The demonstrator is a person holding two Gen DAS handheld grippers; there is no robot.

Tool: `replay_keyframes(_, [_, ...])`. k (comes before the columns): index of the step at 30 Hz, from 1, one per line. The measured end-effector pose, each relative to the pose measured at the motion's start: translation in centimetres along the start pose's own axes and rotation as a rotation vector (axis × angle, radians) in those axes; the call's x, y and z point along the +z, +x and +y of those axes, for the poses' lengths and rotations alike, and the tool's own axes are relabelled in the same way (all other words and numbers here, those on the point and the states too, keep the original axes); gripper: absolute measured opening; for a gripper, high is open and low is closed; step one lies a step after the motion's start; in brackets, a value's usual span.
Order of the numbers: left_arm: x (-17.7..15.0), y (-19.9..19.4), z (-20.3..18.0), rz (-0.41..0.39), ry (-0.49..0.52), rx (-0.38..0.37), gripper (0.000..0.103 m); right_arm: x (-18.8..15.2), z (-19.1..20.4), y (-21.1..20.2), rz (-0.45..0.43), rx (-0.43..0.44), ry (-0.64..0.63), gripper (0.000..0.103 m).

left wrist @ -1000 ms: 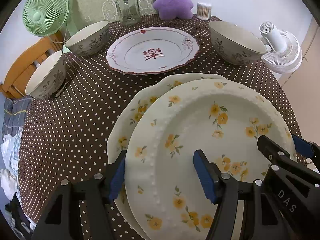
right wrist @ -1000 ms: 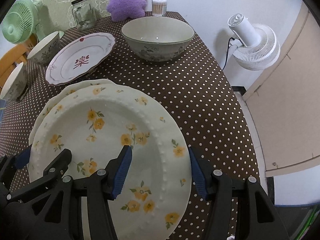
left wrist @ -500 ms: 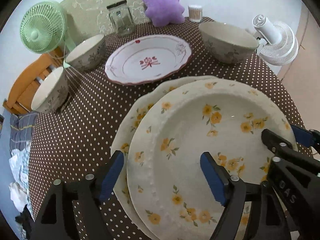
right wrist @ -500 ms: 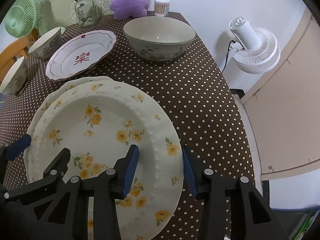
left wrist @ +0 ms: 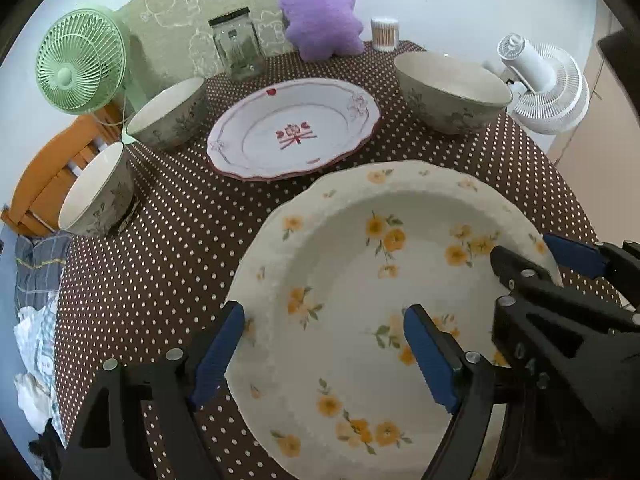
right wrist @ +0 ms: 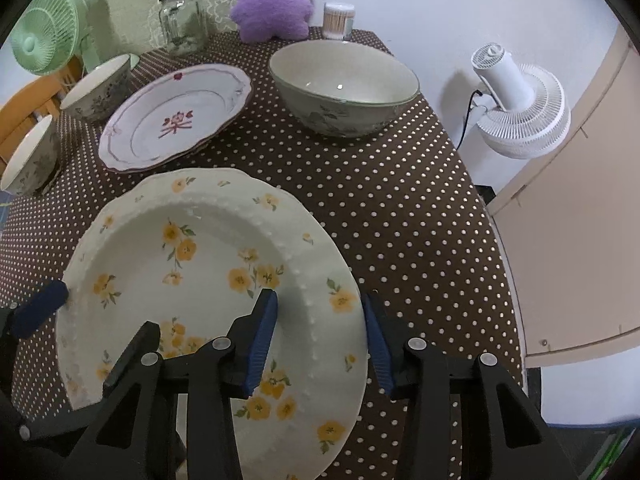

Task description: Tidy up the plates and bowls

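Note:
A cream plate with yellow flowers (left wrist: 376,280) lies on a second matching plate, whose rim (right wrist: 224,170) peeks out at the far side. My left gripper (left wrist: 324,354) straddles the plate's left rim; its jaws are opening and the pads stand off the rim. My right gripper (right wrist: 320,340) is shut on the top plate (right wrist: 208,264), one pad inside the well and one on the outer right edge. Farther back are a white plate with a red motif (left wrist: 294,132), a large bowl (left wrist: 452,92) and two smaller bowls (left wrist: 168,114) (left wrist: 96,192).
The brown polka-dot tablecloth (left wrist: 168,248) covers the table. At the back stand a green fan (left wrist: 80,62), a glass jar (left wrist: 236,50), a purple plush (left wrist: 322,12) and a cotton-swab tub (left wrist: 385,33). A white fan (right wrist: 520,100) sits beyond the right edge, a wooden chair (left wrist: 44,176) at left.
The top flowered plate has slid left until it sits squarely over the lower one. My left jaws widened off the rim; my right jaws narrowed onto the right rim.

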State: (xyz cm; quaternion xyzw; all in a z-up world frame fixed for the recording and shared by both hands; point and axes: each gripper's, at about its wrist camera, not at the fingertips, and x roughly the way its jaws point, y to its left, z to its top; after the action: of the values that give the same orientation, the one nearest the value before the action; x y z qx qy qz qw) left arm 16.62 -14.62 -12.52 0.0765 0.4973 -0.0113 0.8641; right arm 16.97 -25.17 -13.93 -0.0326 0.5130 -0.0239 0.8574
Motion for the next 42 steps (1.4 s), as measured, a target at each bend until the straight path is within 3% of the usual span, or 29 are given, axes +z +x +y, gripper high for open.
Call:
replay_keyframes(7, [0.2,0.3,0.6,-0.006,-0.003,-0.002,0.086,0.5,0.5,0.4,0.000,-0.026,-0.004,0.048])
replay_keyframes(13, [0.4,0.2,2.0,0.003,-0.029,-0.047,0.087,0.9,0.4,0.1,0.011,-0.029,0.014,0.049])
replay_keyframes(18, [0.5,-0.9,3.4,-0.026,-0.039,-0.060,0.088,1.0,0.9,-1.5,-0.015,-0.003,0.046,0.069])
replay_keyframes(42, [2.2,-6.2,13.9,-0.184,-0.015,-0.136,0.094,3.1,10.1,-9.8,-0.209,0.035,0.133,0.071])
